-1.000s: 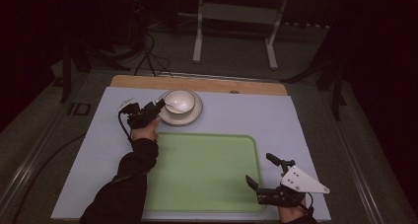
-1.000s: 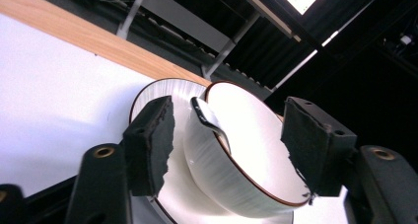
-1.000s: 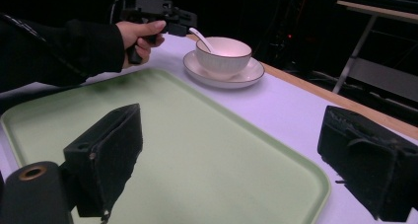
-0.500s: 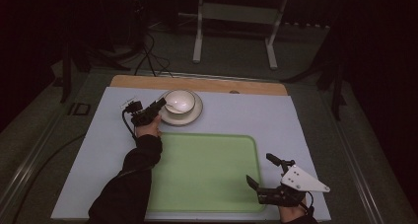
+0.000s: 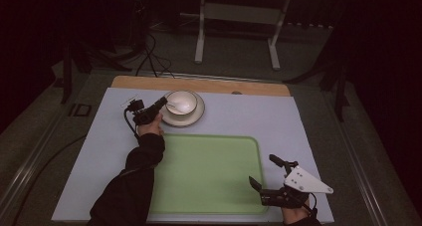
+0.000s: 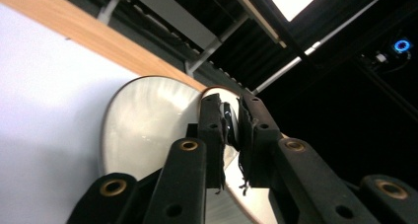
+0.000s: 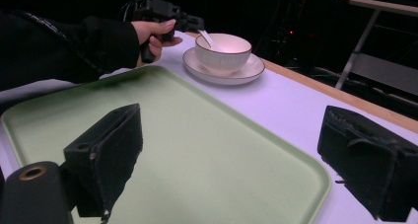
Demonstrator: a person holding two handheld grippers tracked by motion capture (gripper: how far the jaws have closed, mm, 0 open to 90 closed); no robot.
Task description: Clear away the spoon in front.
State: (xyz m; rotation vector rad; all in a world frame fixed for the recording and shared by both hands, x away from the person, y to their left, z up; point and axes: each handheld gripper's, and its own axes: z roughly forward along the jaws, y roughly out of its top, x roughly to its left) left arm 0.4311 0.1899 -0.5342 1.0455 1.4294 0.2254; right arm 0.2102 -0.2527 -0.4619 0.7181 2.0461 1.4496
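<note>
Pinching slim white ceramic spoon handle (image 6: 227, 119) between closed left gripper (image 6: 230, 135) jaws | light, slippery, brittle; grip mid-handle | right gripper (image 7: 236, 160) jaws wide, empty

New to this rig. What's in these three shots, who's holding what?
No robot here: a person holds a two-jaw tool in each hand. One picture looks down from above the table; the other two come from cameras riding on each tool, looking along its black jaws.

On the pale blue table lie an empty light green plastic tray and a cream saucer carrying a white ceramic bowl with a white spoon in it.

The left gripper has just been closing; its jaws now pinch what looks like the spoon's handle at the bowl's rim. The right gripper waits open beside the tray's near right corner, holding nothing.
</note>
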